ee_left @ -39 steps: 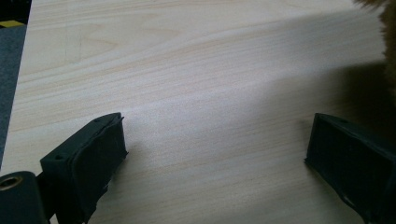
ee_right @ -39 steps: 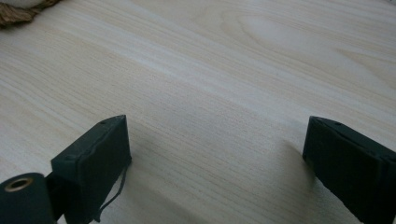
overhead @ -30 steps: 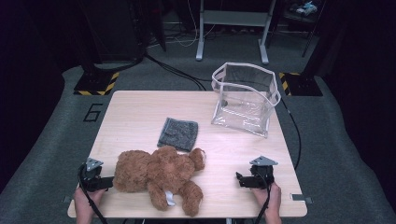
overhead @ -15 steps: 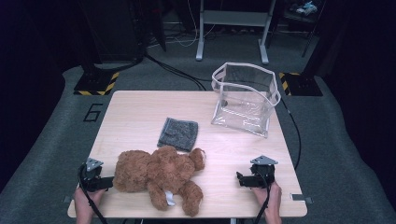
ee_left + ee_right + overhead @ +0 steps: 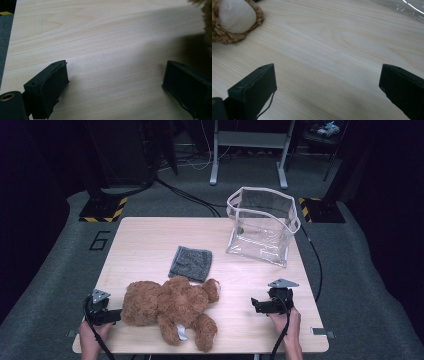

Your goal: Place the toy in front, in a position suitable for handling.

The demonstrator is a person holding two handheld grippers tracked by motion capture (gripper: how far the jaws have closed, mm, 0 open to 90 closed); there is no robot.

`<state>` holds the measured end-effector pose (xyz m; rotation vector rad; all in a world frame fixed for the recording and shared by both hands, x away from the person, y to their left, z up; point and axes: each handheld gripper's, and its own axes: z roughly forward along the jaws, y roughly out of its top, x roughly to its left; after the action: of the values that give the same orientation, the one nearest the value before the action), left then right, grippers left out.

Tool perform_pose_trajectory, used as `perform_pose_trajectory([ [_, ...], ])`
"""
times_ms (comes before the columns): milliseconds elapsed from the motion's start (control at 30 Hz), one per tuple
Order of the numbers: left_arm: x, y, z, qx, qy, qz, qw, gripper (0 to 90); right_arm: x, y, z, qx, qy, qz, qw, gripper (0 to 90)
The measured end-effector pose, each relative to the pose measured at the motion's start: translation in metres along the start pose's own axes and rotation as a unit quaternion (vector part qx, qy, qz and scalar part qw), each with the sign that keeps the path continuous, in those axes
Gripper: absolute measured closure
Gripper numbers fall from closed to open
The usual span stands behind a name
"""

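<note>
Teddy bear [image 5: 170,307] lies between both released grippers.
Left gripper [image 5: 116,316], nothing between its jaws, touches the bear; right gripper [image 5: 256,306] just widened, nothing inside; grey cloth [image 5: 190,263] at twelve o'clock, clear bag [image 5: 261,226] at two.

bench layout: teddy bear lying at the near edge between the two grippers

the teddy bear [image 5: 170,307] is lying on the bench [image 5: 145,240] near its front edge, with the left gripper [image 5: 107,316] sitting just beside its left end and the right gripper [image 5: 262,306] resting apart from it to the right. the folded cloth [image 5: 190,263] is lying just behind the bear, toward the middle of the bench. the bag [image 5: 260,226] is standing upright at the far right corner, well behind the right gripper. in the right gripper view the bear's paw [image 5: 235,15] is showing at the upper left, ahead of the jaws, with bare bench between the jaws.
</note>
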<state>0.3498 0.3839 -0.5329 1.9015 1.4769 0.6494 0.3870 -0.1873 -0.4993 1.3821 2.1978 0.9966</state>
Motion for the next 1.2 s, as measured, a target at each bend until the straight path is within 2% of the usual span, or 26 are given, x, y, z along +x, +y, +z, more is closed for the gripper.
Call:
perform_pose_trajectory([
  [133,0.0,0.0,0.0,0.0,0.0,0.0,1.0,5.6,0.003,0.018,0.003,0.01,0.013,-0.011,0.9998,0.0],
  [267,0.0,0.0,0.0,0.0,0.0,0.0,1.0,5.8,0.005,0.027,0.005,0.013,0.02,-0.018,0.9996,0.2],
  [300,0.0,0.0,0.0,-0.001,0.0,0.0,1.0,5.8,0.008,0.035,0.008,0.015,0.03,-0.023,0.9992,0.5],
  [367,0.0,0.0,0.0,-0.001,-0.001,0.001,1.0,6.0,0.009,0.038,0.009,0.018,0.031,-0.028,0.999,0.5],
  [433,0.0,0.0,0.0,-0.001,0.0,0.001,1.0,6.1,0.014,0.051,0.012,0.021,0.041,-0.039,0.9982,0.7],
  [600,0.001,0.0,-0.001,0.003,-0.001,0.007,1.0,6.1,0.022,0.069,0.019,0.026,0.055,-0.046,0.997,0.8],
  [633,0.001,0.0,-0.001,0.003,-0.001,0.007,1.0,6.1,0.023,0.073,0.02,0.026,0.058,-0.055,0.9965,0.9],
  [667,0.0,0.0,-0.001,0.003,-0.001,0.006,1.0,6.1,0.025,0.077,0.022,0.03,0.063,-0.051,0.9963,1.0],
  [767,0.001,0.0,-0.001,0.003,-0.001,0.006,1.0,6.1,0.029,0.087,0.025,0.032,0.069,-0.063,0.9951,1.1],
  [900,0.001,0.0,-0.001,0.003,-0.001,0.006,1.0,6.1,0.033,0.097,0.03,0.037,0.076,-0.069,0.9941,1.1],
  [933,0.001,0.0,-0.001,0.003,-0.001,0.007,1.0,6.1,0.036,0.103,0.034,0.04,0.081,-0.076,0.993,1.1],
  [1067,0.001,0.0,-0.001,0.003,-0.001,0.007,1.0,6.1,0.04,0.11,0.041,0.045,0.09,-0.083,0.9915,0.7],
  [1133,0.001,0.0,-0.001,0.004,-0.001,0.006,1.0,6.1,0.046,0.119,0.05,0.056,0.099,-0.091,0.9893,0.1],
  [1200,0.001,0.0,-0.001,0.003,-0.001,0.006,1.0,6.1,0.048,0.121,0.052,0.058,0.101,-0.091,0.989,0.0],
])
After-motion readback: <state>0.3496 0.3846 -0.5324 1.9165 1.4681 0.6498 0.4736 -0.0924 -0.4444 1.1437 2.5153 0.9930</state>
